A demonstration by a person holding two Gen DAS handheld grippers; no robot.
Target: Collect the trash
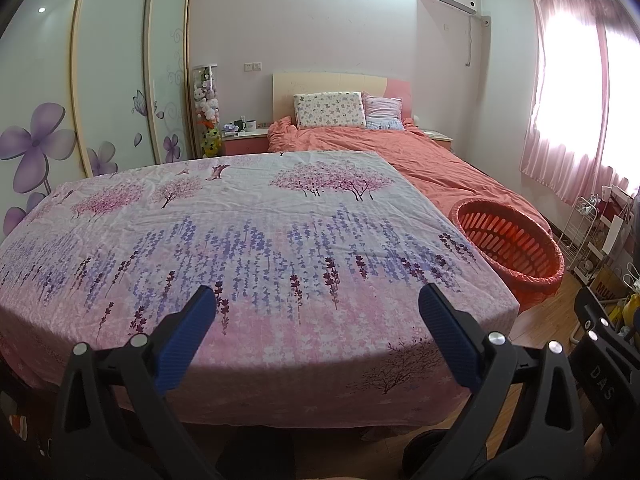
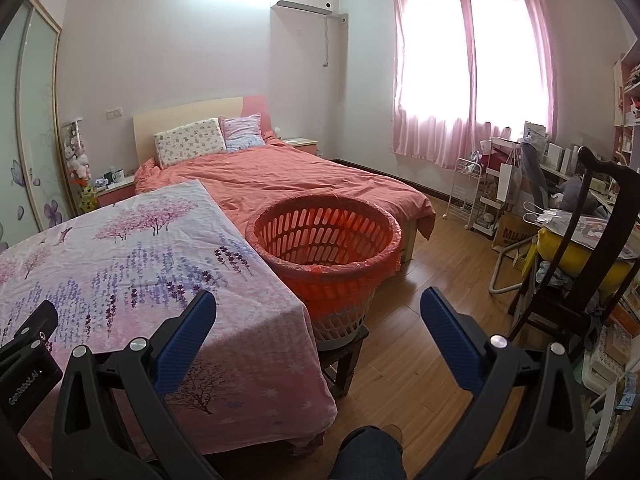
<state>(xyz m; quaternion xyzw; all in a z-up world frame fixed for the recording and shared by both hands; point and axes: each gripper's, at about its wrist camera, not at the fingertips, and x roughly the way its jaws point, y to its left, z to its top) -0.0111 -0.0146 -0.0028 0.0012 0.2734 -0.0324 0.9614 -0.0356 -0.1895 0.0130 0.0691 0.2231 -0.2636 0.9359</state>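
A round basket [image 2: 324, 240] lined with an orange-red bag stands on a small dark stool [image 2: 344, 360] at the right edge of a table covered with a pink and purple flowered cloth [image 1: 248, 240]. The basket also shows in the left wrist view [image 1: 508, 248]. I see no loose trash on the cloth. My left gripper [image 1: 318, 300] is open and empty above the cloth's near edge. My right gripper [image 2: 318, 304] is open and empty, just in front of the basket and above the table's right corner.
A bed with an orange quilt [image 2: 300, 176] lies behind the table. Wooden floor [image 2: 420, 320] lies to the right. A dark wooden chair [image 2: 580, 280], a white wire rack [image 2: 468, 192] and cluttered shelves stand at the right. A wardrobe with flower doors [image 1: 100, 100] is left.
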